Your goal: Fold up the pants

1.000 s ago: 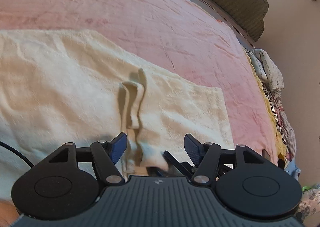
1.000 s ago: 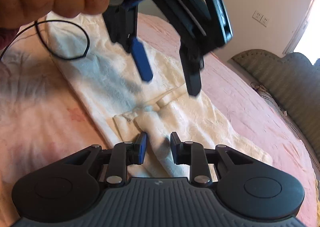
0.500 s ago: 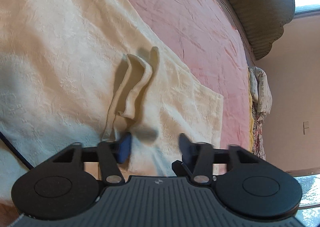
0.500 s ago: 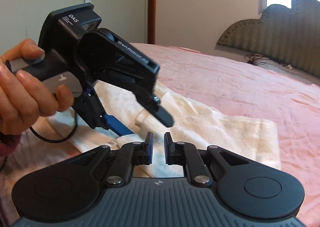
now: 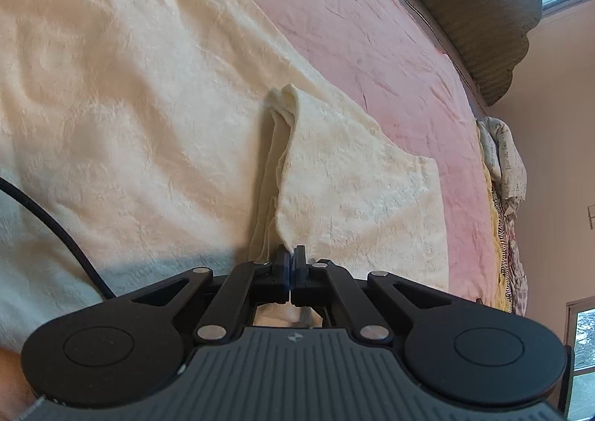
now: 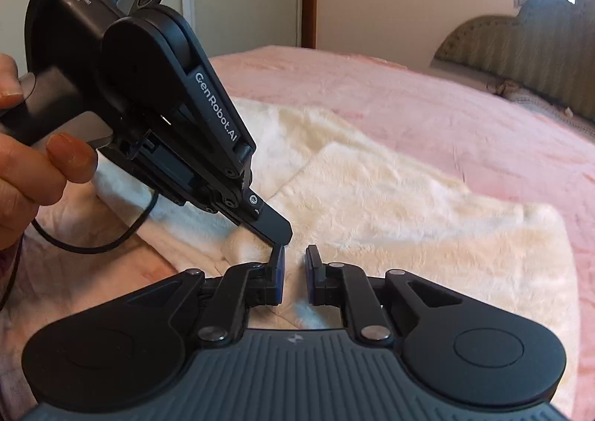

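Note:
Cream textured pants (image 5: 156,94) lie spread on a pink bed cover; they also show in the right wrist view (image 6: 390,190). A raised fold ridge (image 5: 282,146) runs from mid-cloth to my left gripper (image 5: 290,265), which is shut on the near edge of the pants. In the right wrist view the left gripper (image 6: 279,231) points down onto the cloth edge, held by a hand (image 6: 33,161). My right gripper (image 6: 295,272) sits just beside it, jaws a small gap apart over the cloth, nothing clearly between them.
The pink bed cover (image 5: 372,31) surrounds the pants. A green-grey headboard (image 5: 476,1) stands at the far end, also in the right wrist view (image 6: 520,45). Bedding hangs at the bed's right edge (image 5: 502,161). A black cable (image 6: 93,242) loops by the hand.
My left gripper has closed on the pants edge at the ridge and pulled the fold taut. My right gripper stays low beside it with its narrow gap slightly wider.

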The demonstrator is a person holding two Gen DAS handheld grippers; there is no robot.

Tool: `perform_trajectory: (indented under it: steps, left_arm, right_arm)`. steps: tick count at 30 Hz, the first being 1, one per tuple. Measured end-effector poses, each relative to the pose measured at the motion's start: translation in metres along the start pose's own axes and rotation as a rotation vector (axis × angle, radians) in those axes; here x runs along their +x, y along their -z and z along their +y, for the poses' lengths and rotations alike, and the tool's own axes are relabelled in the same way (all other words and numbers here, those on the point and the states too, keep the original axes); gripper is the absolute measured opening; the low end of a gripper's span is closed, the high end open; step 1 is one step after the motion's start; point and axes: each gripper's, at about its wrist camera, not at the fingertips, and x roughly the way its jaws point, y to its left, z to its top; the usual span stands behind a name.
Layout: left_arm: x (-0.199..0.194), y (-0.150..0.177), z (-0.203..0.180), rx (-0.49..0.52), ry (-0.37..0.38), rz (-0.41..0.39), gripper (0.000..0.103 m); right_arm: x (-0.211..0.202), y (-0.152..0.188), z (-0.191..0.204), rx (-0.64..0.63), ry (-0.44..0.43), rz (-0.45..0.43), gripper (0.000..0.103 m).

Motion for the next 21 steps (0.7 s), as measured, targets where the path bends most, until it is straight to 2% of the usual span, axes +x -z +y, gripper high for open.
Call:
perform_trajectory:
  steps: [2,3,5,7,8,9,11,13,15,16,19,21]
  left_arm:
    - [-0.004,-0.001,-0.005,0.034,-0.003,-0.006,0.001]
    - [-0.006,-0.001,-0.005,0.046,0.005,-0.005,0.006]
    - [-0.014,0.000,-0.006,0.065,0.013,-0.010,0.012]
    - [-0.031,0.003,-0.006,0.106,-0.035,-0.061,0.015]
    - [-0.041,0.004,-0.005,0.132,-0.065,-0.094,0.020]
    - [-0.054,0.006,-0.003,0.160,-0.109,-0.141,0.023]
    - [-0.083,0.009,0.006,0.193,-0.216,-0.241,0.047]
    - [-0.112,0.013,0.020,0.210,-0.342,-0.353,0.057]
    - [-0.136,0.017,0.039,0.215,-0.514,-0.450,0.063]
    - [-0.143,0.018,0.051,0.217,-0.591,-0.466,0.066]
    - [-0.155,0.018,0.091,0.211,-0.749,-0.415,0.066]
    - [-0.166,0.023,0.113,0.181,-0.776,-0.407,0.063]
  right_arm:
    - [-0.008,-0.002,-0.004,0.032,-0.001,-0.011,0.012]
    - [-0.012,-0.003,-0.007,0.040,0.004,-0.017,0.012]
    - [-0.007,-0.001,-0.008,0.033,0.022,0.038,0.012]
    - [-0.004,0.000,-0.009,0.040,0.020,0.058,0.012]
    - [-0.007,-0.004,-0.008,0.051,0.027,0.062,0.012]
    - [-0.011,-0.009,-0.006,0.049,0.029,0.045,0.012]
    - [-0.016,-0.023,0.004,0.033,0.009,-0.009,0.012]
    - [-0.010,-0.032,0.012,0.023,0.004,-0.028,0.012]
    - [0.008,-0.030,0.016,0.007,0.006,0.028,0.013]
    - [0.019,-0.026,0.015,0.011,0.010,0.071,0.013]
    - [0.015,-0.031,0.016,0.077,-0.006,0.051,0.014]
    - [0.010,-0.048,0.029,0.062,-0.067,-0.009,0.014]
